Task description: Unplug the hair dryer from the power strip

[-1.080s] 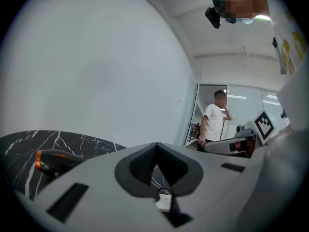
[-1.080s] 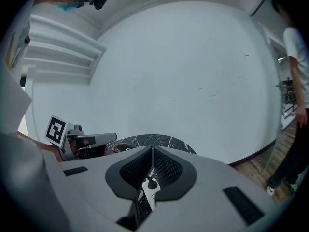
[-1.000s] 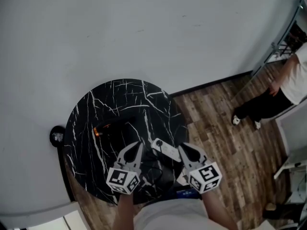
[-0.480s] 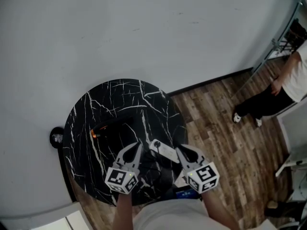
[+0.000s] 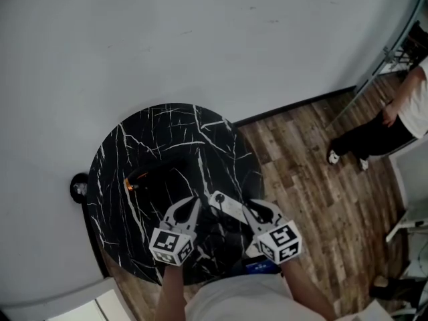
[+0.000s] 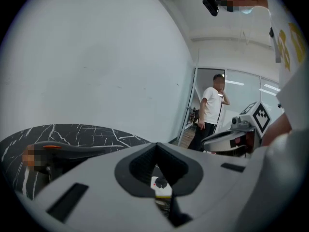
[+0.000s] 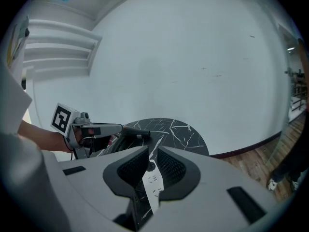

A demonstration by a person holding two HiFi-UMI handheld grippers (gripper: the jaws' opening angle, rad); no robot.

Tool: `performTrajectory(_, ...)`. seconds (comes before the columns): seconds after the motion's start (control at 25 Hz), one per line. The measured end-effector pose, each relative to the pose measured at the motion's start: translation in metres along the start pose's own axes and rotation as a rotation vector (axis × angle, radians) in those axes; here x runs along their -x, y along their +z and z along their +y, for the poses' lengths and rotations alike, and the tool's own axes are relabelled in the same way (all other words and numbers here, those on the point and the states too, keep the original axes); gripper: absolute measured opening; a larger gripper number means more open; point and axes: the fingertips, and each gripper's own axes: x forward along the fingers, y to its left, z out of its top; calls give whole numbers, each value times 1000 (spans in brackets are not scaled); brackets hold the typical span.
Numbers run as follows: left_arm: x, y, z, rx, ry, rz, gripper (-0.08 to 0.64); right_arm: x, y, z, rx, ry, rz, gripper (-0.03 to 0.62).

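A white power strip (image 5: 227, 206) lies on the round black marble table (image 5: 160, 129), with a black plug (image 5: 219, 197) in its left end. The black hair dryer (image 5: 148, 177), orange at one end, lies to the left. My left gripper (image 5: 192, 207) hovers just left of the strip, shut with nothing in it; through its jaws I see the strip (image 6: 163, 191) and the plug (image 6: 160, 182). My right gripper (image 5: 251, 210) is at the strip's right end, its jaws opening to a narrow gap. The strip (image 7: 153, 187) shows through that gap, not pinched.
A dark cord lies tangled on the table between the grippers. A person (image 5: 394, 122) stands on the wood floor at the right. A small round black object (image 5: 79, 188) sits by the wall, left of the table. Something blue (image 5: 257, 267) lies at the table's near edge.
Both grippers have come down a little toward the table and the power strip. The strip and the hair dryer lie where they were.
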Motion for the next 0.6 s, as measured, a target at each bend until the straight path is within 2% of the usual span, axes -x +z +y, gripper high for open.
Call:
performTrajectory(0.08,-6,-10,-4,-19,-30,35,0,-6,-10,-1,-7,8,25,50)
performTrajectory(0.28,-22,-33,-23,-48,-185,114,0,-22,-34,0,-24,21,97,85)
performTrajectory(0.44,-31,-54,-19,-86,-214,198,2,-31,-52,8,9,38,194,114)
performTrajectory(0.6,-38,-69,-19,-140,-259,278,5,-41,-66,8,31,37,240,131)
